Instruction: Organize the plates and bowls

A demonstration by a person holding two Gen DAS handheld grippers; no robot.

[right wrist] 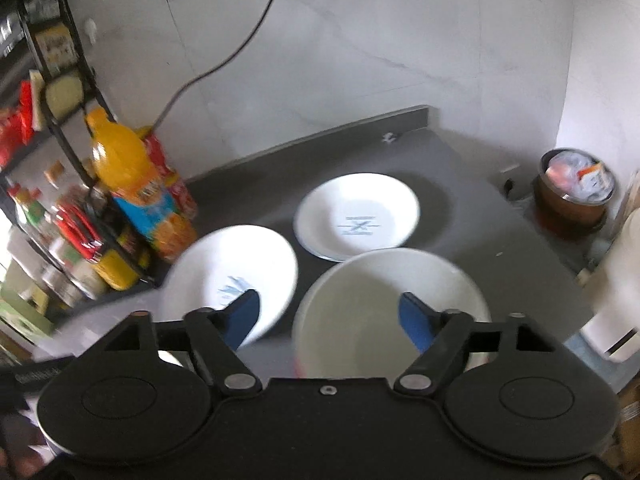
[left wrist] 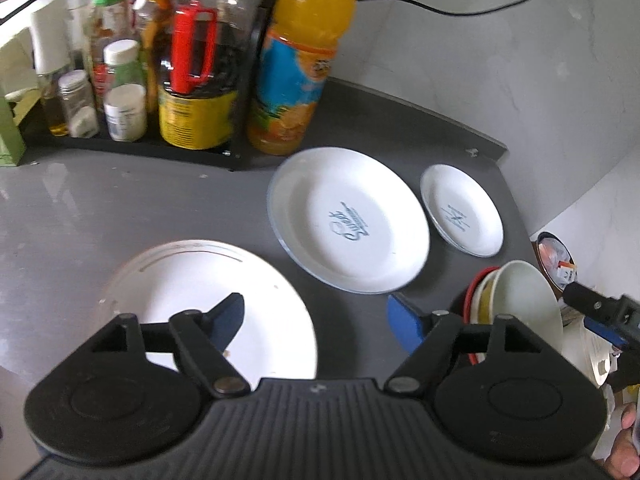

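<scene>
Overhead, left gripper [left wrist: 316, 320] hangs with its blue-padded jaws spread wide, nothing between them. Left finger sits over a large white plate with a thin gilt rim line [left wrist: 208, 304]; right finger over bare dark grey countertop [left wrist: 120, 208]. Beyond: a wide white plate with blue script in its centre [left wrist: 348, 220], then a small white plate with a blue rim [left wrist: 462, 210] near the counter's far right corner, close to the edge. The three plates lie apart, grey showing between each.

Right gripper [right wrist: 330, 316] likewise released, jaws wide, empty. Below it, a white bowl [right wrist: 384, 300] tops a stack of nested bowls [left wrist: 516, 304], red rim showing, at the counter's right edge.

Left rear crowded: orange juice bottle [left wrist: 300, 64] just beside a black wire rack of jars and bottles [left wrist: 132, 80]. Open counter runs along the front left.
</scene>
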